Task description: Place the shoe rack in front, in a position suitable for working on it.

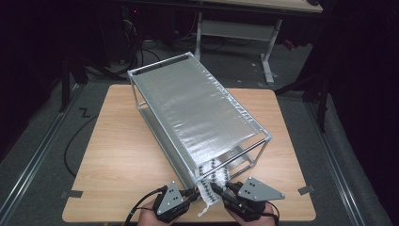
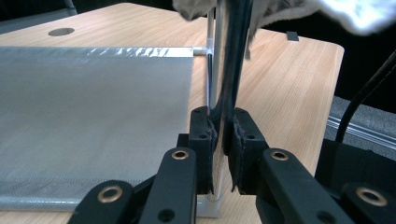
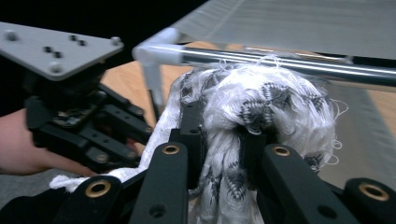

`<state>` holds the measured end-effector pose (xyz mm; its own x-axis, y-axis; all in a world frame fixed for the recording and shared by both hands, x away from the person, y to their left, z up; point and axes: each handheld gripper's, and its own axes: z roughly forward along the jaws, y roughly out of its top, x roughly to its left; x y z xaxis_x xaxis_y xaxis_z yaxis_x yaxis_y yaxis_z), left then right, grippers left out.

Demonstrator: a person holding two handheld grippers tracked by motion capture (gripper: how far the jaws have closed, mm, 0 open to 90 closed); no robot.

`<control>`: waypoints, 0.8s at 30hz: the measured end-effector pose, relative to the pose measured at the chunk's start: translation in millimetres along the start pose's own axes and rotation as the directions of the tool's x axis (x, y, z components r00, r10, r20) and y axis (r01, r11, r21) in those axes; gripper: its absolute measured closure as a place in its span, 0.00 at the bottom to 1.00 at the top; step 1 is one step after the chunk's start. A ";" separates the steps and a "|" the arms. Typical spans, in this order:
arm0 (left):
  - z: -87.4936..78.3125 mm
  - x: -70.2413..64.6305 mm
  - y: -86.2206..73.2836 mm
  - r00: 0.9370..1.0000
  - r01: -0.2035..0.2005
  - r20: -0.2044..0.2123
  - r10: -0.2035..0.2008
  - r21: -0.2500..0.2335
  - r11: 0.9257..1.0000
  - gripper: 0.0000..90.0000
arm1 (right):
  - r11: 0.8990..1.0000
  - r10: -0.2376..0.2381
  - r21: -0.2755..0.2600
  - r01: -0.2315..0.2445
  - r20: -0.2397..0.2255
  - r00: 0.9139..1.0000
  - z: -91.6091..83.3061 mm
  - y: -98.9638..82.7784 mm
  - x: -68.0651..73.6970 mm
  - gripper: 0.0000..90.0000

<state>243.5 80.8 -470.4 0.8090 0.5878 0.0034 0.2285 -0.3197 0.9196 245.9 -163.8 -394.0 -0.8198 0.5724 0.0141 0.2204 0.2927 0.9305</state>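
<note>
Wooden table (image 1: pixel 117 155) bearing a metal rack (image 1: pixel 197 113); at its six-o'clock corner, left gripper (image 1: pixel 190 197) clamps the upright post (image 2: pixel 219 93), right gripper (image 1: pixel 217 188) pinches the fringed cloth (image 1: pixel 209 186), draped from the rail at twelve o'clock.

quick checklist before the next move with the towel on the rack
1. Right gripper has the fringed towel: ok, the black fingers are shut on a bunch of it.
2. Left gripper steadies the rack: ok, its fingers clamp the upright metal post at the near corner.
3. Towel over the near top bar: not ok, it is bunched against the bar and hangs at the corner, not spread.
4. Rack stands fully on the table: ok in the high view.
5. Towel snagged on the corner: cannot tell, the cloth hides the joint.
</note>
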 end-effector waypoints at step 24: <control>0.7 -0.1 0.3 1.000 -0.007 0.011 0.007 0.001 1.000 0.90 | 0.999 -0.036 -0.002 0.036 0.002 0.999 1.6 3.1 7.6 0.86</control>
<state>243.8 80.1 -470.3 0.8167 0.5771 0.0050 0.2233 -0.3241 0.9193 241.1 -157.3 -391.6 -0.8261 0.5631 -0.0204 0.1895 0.3118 0.9311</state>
